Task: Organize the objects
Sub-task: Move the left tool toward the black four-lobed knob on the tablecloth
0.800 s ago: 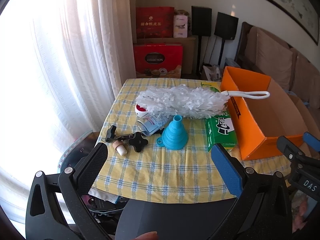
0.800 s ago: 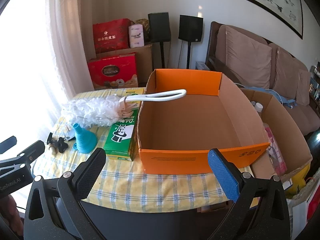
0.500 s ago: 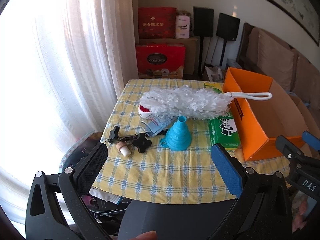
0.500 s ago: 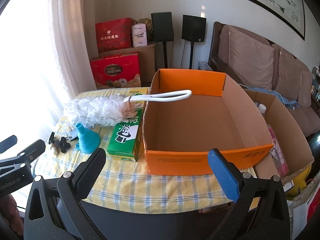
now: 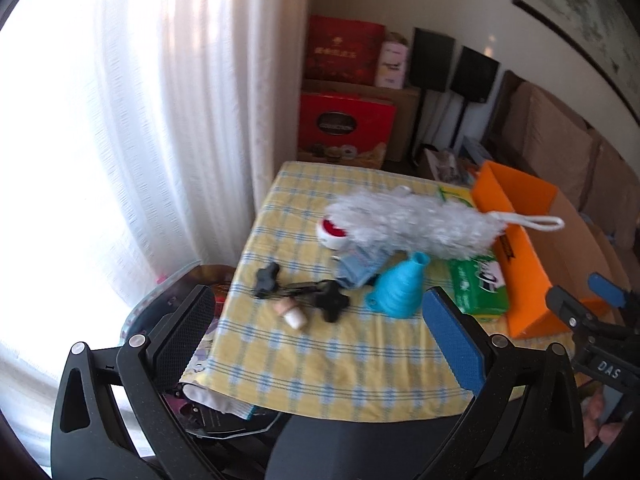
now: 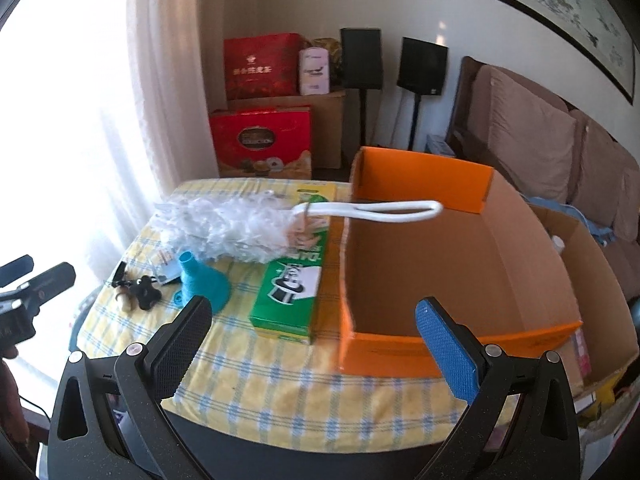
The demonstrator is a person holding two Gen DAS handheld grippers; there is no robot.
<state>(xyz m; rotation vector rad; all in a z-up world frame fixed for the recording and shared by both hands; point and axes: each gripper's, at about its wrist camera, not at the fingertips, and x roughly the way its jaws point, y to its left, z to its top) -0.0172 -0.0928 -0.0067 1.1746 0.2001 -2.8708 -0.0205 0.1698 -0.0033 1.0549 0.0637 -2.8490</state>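
Left wrist view: left gripper (image 5: 324, 336) spread wide, nothing between its jaws, hanging above the near edge of the table (image 5: 348, 364).
Right wrist view: right gripper (image 6: 316, 340) spread wide and empty, hanging before the near wall of the box (image 6: 384, 352).
Table: covered by a yellow checked cloth.
Box: orange, open-topped, empty inside, on the table's right part.
Duster (image 6: 228, 228): white, fluffy, lying across the middle; its looped handle (image 6: 396, 212) reaches over the box's left wall.
Carton (image 6: 292, 292): green, flat, just beside the box's left wall, its far end under the duster.
Funnel (image 5: 400, 288): blue, wide end down, left of the carton.
Black knobs (image 5: 332, 300): left of the funnel, joined by a cord.
Cork (image 5: 292, 314): beside the knobs.
Pouch (image 5: 360, 264): pale blue, partly under the duster.
Red-and-white item (image 5: 332, 232): peeks from under the duster's left end; too blurred to name.
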